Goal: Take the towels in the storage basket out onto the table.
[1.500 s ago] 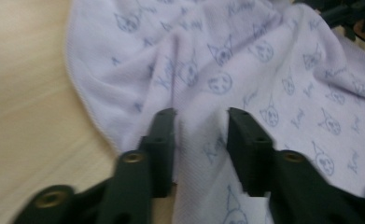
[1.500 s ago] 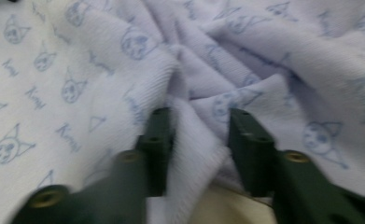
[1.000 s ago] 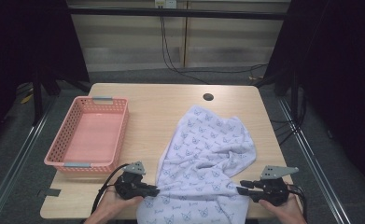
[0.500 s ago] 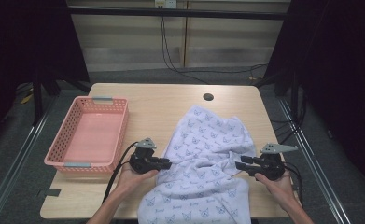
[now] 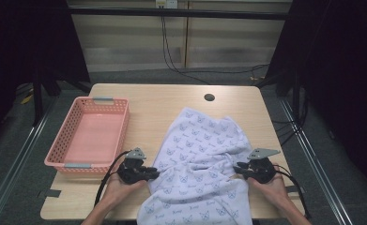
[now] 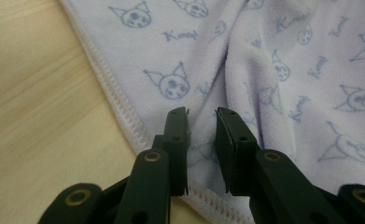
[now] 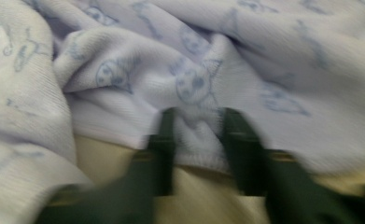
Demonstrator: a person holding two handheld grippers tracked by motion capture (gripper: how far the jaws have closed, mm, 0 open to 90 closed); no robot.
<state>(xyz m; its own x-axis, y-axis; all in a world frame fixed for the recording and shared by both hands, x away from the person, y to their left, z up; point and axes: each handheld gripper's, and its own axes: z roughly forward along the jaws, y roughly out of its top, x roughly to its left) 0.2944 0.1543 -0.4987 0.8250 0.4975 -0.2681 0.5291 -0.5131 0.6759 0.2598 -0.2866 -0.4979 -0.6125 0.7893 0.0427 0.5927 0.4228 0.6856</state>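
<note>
Wooden table (image 5: 162,112), towel (image 5: 204,159) edge between both grippers' parted fingers (image 6: 178,140), neither clamped.

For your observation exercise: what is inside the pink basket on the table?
The pink basket looks empty in the high view; its bare pink floor shows. Its near wall hides a thin strip of the floor, so anything flat lying there cannot be ruled out.

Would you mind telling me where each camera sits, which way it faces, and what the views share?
High view: above the person's side, facing forward and down on the table, pink basket and towel; both forearms enter from below.
Left gripper view: rides the left gripper, facing the towel's hemmed edge over its parted jaws.
Right gripper view: rides the right gripper, blurred, jaws astride a towel fold.
Shared: the cat-printed towel.
</note>
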